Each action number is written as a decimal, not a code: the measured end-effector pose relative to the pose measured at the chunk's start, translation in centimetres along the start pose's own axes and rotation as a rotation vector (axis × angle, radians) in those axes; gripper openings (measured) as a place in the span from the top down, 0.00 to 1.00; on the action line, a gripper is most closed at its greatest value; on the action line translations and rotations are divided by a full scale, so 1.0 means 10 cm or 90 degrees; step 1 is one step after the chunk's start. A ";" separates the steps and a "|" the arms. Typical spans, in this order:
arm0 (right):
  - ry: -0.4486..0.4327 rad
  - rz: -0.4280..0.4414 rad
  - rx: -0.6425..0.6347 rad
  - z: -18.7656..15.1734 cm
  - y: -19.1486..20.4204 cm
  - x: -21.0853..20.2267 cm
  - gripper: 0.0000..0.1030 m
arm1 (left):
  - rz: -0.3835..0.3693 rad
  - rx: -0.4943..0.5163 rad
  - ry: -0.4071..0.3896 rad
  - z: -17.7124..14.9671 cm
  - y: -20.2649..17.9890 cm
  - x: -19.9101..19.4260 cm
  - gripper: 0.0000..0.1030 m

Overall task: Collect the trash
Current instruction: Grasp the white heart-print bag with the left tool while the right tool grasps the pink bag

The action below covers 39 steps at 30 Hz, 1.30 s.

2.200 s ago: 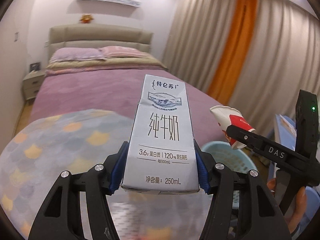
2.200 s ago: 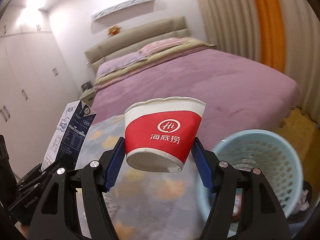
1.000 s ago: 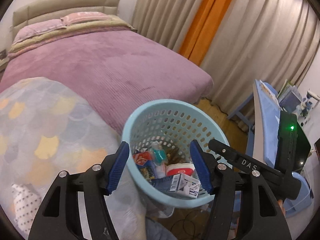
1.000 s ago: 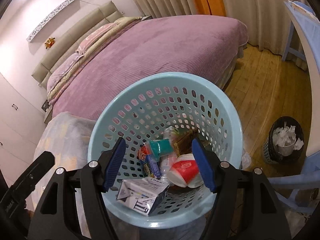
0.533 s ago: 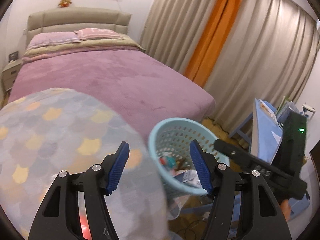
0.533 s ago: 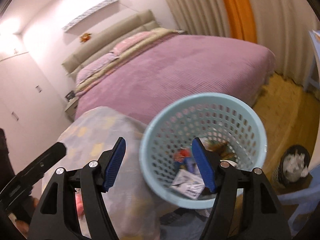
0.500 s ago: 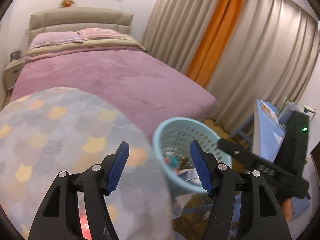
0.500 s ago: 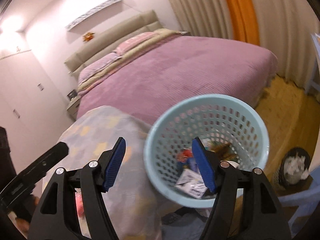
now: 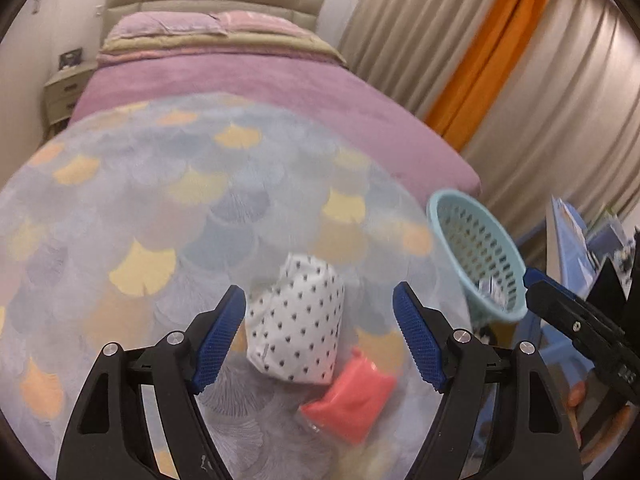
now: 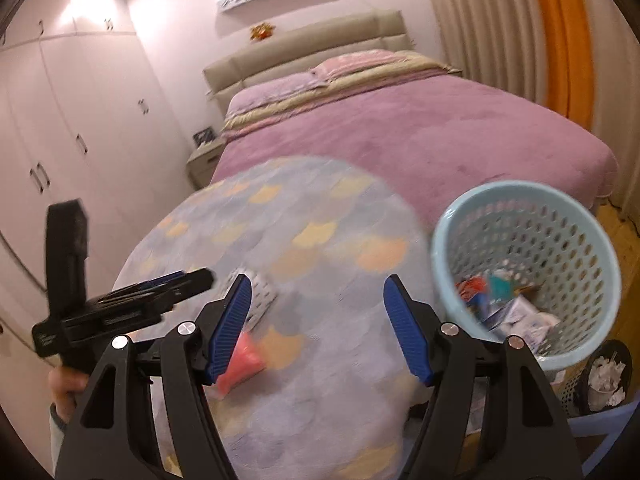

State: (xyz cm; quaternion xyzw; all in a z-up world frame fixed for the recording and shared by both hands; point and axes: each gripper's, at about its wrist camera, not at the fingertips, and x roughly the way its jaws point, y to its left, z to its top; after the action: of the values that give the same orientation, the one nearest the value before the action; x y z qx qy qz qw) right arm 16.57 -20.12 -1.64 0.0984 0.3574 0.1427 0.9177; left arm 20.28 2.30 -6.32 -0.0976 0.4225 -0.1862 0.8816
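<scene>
On the round table (image 9: 120,208) with its scale-pattern cloth, two pieces of trash remain: a white polka-dot packet (image 9: 298,326) and, touching its near corner, a pink-red packet (image 9: 352,402). The light-blue perforated basket (image 10: 524,264) stands just off the table's edge, already holding a carton and wrappers.

Risks noted: both packets look soft and flat, so a closing grip may slide over them or bunch the loose cloth; because they touch, taking one could drag the other toward the edge. Both views are blurred, so aim is uncertain.

Left gripper (image 9: 320,336) hovers above the polka-dot packet, fingers (image 9: 218,340) spread wide, holding and touching nothing. Right gripper (image 10: 316,328) likewise has its fingers (image 10: 404,330) spread wide and empty, above the table between the packets and the basket.
</scene>
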 end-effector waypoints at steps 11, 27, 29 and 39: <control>0.051 -0.001 -0.049 -0.39 0.38 0.15 0.37 | 0.084 0.044 0.046 -0.19 0.00 0.32 0.52; 0.135 0.048 -0.041 -0.72 0.66 0.75 0.37 | 0.074 -0.012 -0.037 -0.35 0.39 -0.32 0.79; 0.131 0.047 -0.040 -0.69 0.69 0.79 0.37 | 0.071 -0.023 -0.046 -0.36 0.44 -0.39 0.79; 0.119 0.004 -0.071 -0.73 0.83 0.87 0.50 | 0.057 -0.037 -0.061 -0.41 0.49 -0.50 0.79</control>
State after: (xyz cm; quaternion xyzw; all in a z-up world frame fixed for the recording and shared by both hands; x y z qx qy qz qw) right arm 16.10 -8.83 -9.98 0.0347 0.4328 0.1738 0.8839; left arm 15.44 8.71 -6.92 -0.1131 0.3894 -0.1291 0.9049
